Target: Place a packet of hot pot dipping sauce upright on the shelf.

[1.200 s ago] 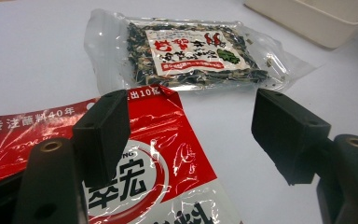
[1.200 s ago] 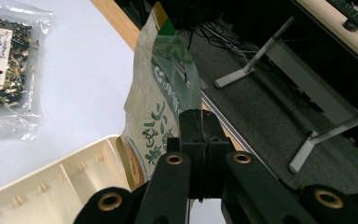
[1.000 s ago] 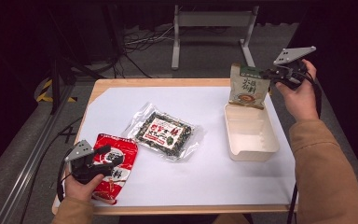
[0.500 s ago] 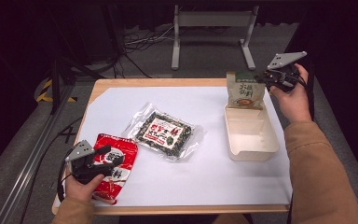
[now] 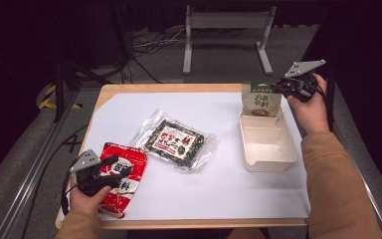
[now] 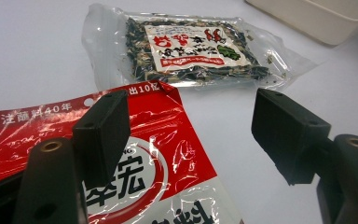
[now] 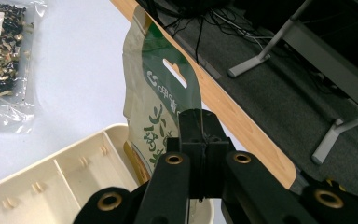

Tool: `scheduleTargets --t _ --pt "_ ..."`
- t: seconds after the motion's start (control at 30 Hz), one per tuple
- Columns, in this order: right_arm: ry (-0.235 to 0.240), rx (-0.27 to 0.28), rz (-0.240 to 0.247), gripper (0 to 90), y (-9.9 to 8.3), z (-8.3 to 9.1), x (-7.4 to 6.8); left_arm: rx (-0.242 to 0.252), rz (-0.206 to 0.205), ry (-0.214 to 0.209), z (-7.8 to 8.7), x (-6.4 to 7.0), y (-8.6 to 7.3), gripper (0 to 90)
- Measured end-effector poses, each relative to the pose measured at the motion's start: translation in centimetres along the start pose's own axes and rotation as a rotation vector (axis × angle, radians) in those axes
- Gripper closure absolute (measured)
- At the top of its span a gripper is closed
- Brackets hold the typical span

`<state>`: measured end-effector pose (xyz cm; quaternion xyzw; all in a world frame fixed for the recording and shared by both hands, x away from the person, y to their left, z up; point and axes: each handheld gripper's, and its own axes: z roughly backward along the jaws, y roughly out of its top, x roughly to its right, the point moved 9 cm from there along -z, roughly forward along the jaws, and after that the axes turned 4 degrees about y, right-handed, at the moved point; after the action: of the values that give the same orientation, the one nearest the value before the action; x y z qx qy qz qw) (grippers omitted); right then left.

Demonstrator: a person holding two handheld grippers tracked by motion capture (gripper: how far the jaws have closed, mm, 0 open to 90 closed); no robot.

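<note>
A green and beige snack pouch [image 5: 260,101] stands upright at the far end of the cream divided tray [image 5: 278,158], its lower end dipping into the far compartment. My right gripper [image 5: 280,88] is shut on the pouch's right edge. The right gripper view shows the shut jaws [image 7: 200,127] pinching the pouch [image 7: 154,100] above the tray [image 7: 51,179]. My left gripper [image 5: 112,165] rests low over a red pouch [image 5: 124,174] at the near left, open. Its pads [image 6: 101,133] straddle the red pouch's corner [image 6: 158,158] without touching it.
A clear packet of dark dried food with a red label [image 5: 176,141] lies flat mid-table, also ahead of the left gripper [image 6: 193,49]. White paper covers the wooden table [image 5: 179,88]. The table's far edge [image 7: 242,126] runs right behind the green pouch. Cables and a metal stand are on the floor beyond.
My right gripper has shifted slightly left with the green pouch, bringing it more upright over the tray's far end. The left gripper and red pouch have not moved.
</note>
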<state>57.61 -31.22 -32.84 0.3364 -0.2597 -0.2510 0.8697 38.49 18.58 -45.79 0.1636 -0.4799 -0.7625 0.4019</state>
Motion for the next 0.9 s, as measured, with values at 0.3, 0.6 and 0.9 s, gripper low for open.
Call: scheduleTargets --t 0.3,0.6,0.9 --pt "-0.002 -0.038 -0.076 89.8 -1.7 -0.7 0.2 -0.001 0.001 -0.001 0.0 0.0 0.0 28.5" --pt "-0.005 -0.042 -0.123 89.8 -2.4 -0.7 0.4 0.000 -0.001 -0.004 -0.1 0.0 0.0 28.5" --pt "-0.010 -0.047 -0.165 89.2 -3.3 -0.8 0.4 -0.001 0.010 -0.001 0.0 -0.2 -0.1 28.4"
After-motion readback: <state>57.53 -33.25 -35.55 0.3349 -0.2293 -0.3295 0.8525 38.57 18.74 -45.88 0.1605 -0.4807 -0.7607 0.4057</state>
